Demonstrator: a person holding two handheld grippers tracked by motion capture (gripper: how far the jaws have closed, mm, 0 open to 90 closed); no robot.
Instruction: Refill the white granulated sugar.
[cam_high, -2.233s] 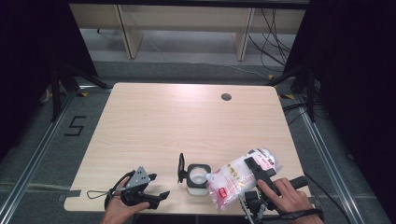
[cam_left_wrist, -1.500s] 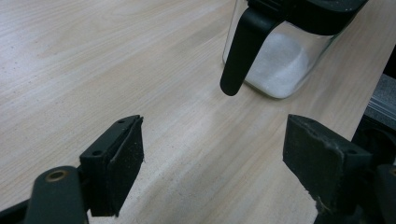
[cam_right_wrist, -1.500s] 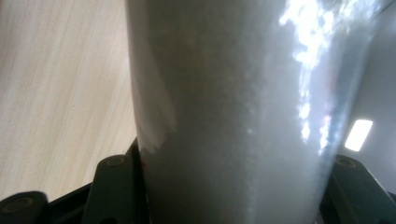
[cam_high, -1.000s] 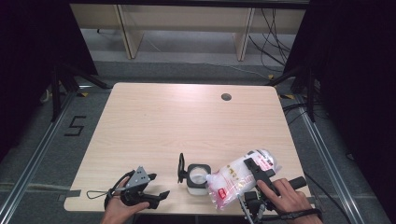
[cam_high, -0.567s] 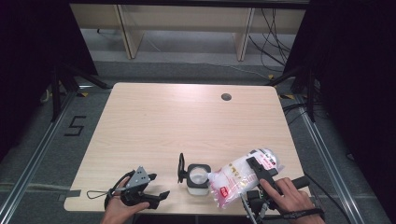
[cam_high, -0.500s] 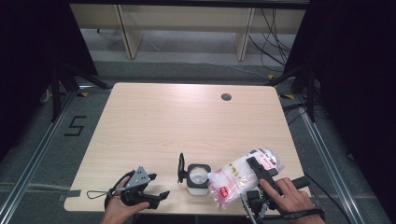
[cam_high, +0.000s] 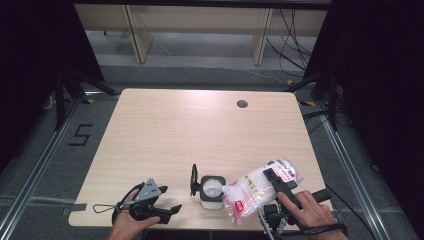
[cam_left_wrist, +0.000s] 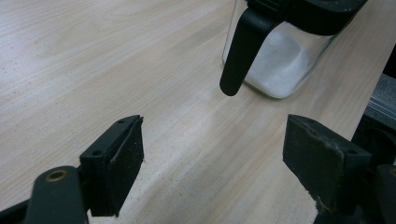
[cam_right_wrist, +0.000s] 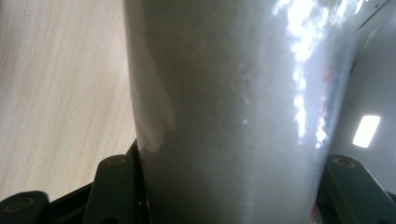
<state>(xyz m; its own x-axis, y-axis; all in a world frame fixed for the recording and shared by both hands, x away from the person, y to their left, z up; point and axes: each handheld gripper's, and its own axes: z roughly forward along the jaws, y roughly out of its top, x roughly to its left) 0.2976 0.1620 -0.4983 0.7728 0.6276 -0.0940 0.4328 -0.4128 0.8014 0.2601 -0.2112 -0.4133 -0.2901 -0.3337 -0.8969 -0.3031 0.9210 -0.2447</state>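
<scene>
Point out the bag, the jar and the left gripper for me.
bag (cam_high: 252, 192), high view, on its clear middle.
jar (cam_left_wrist: 285, 70), left gripper view, on its glass wall.
left gripper (cam_left_wrist: 212, 161), left gripper view, midway between its open jaws.

The bag (cam_right_wrist: 224, 112) conceals the pad faces in the right gripper view. The jar (cam_left_wrist: 280, 56) is cropped by the top edge in the left gripper view.

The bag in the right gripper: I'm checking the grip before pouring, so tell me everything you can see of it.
The bag is clear plastic packed with white grains, with a red label near its lower end. It lies tilted near the table's front right edge, its lower end beside the jar. The right gripper clamps its middle; in the right gripper view the film bulges between both jaws.
</scene>
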